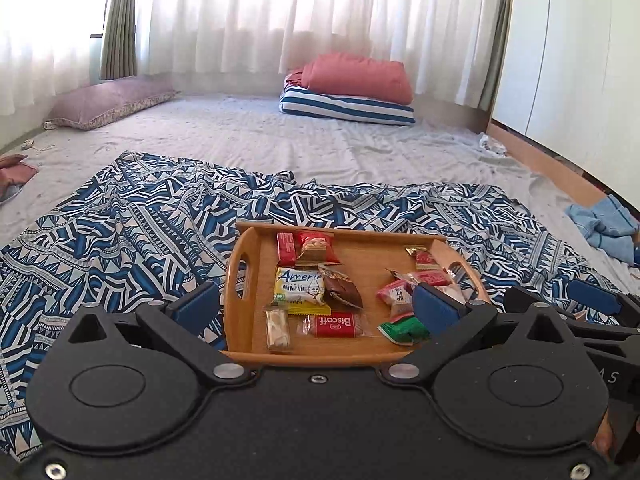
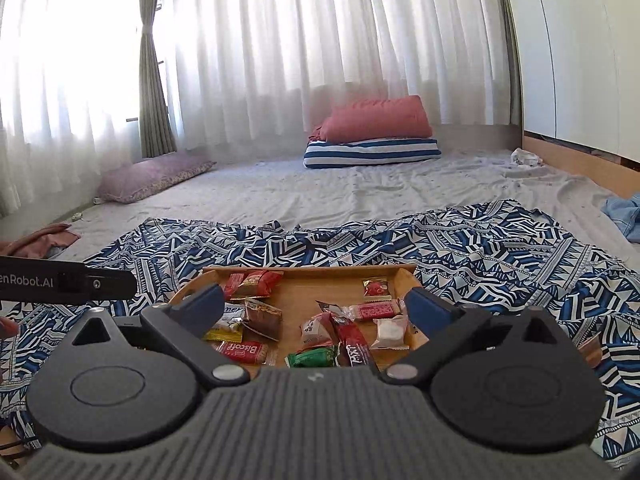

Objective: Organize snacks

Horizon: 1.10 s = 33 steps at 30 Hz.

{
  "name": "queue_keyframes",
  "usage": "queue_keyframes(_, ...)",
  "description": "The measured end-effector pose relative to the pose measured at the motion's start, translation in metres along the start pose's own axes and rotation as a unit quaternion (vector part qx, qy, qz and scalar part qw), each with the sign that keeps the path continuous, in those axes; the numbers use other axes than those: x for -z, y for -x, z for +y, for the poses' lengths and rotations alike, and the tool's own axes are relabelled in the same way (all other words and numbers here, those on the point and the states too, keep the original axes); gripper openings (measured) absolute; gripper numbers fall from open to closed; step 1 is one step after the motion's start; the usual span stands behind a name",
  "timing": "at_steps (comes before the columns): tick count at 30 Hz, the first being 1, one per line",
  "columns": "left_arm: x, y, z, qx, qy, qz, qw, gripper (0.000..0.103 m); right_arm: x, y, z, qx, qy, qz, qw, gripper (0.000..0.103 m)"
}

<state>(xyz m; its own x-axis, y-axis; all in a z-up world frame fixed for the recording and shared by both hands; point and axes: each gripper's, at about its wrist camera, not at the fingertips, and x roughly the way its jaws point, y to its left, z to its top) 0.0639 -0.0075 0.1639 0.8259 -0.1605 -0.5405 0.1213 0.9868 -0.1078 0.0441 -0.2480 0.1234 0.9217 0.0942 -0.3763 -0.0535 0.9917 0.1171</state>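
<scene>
Both grippers hung spread and empty over the near edge of the wooden tray (image 1: 256,248) when I paused.

My left gripper (image 1: 316,300) had its jaws wide apart, holding nothing, and the right gripper (image 2: 314,304) was the same. The snacks lay dead ahead of both, loose on the tray, which sat on the patterned cloth (image 1: 120,216). I judged the Biscoff pack (image 1: 334,325) the likeliest next pick: it lay just ahead of the left tool's centre, its long axis running across the jaws' opening line, so the wrist would need to turn. From the right tool it sat left of centre, so the left hand was nearer. Only the right view showed the long red bar (image 2: 352,344) beside the green pack (image 2: 312,358); the left view hid it behind a blue pad.
</scene>
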Motion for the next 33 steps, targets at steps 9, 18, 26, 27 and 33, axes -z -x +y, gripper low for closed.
queue_keyframes(9, 0.027, 0.012, 0.004, -0.001, 0.006, 0.013, 0.9999, 0.103, 0.017, 0.019, -0.001, 0.007, 0.007, 0.0, 1.0, 0.103)
queue_keyframes(18, 0.057, 0.004, 0.004, -0.019, -0.018, 0.022, 0.9994, 0.103, 0.04, 0.017, -0.002, 0.014, 0.002, 0.012, 1.0, 0.103)
queue_keyframes(26, 0.081, -0.01, 0.006, -0.017, -0.022, 0.035, 0.999, 0.103, 0.063, 0.011, 0.0, 0.019, 0.004, 0.025, 0.999, 0.103)
queue_keyframes(27, 0.084, -0.013, 0.007, -0.018, -0.022, 0.036, 0.999, 0.103, 0.066, 0.01, 0.001, 0.02, 0.005, 0.026, 0.999, 0.103)
queue_keyframes(33, 0.103, -0.026, 0.009, -0.032, -0.038, 0.037, 0.9981, 0.103, 0.085, 0.002, 0.002, 0.023, 0.008, 0.035, 0.999, 0.103)
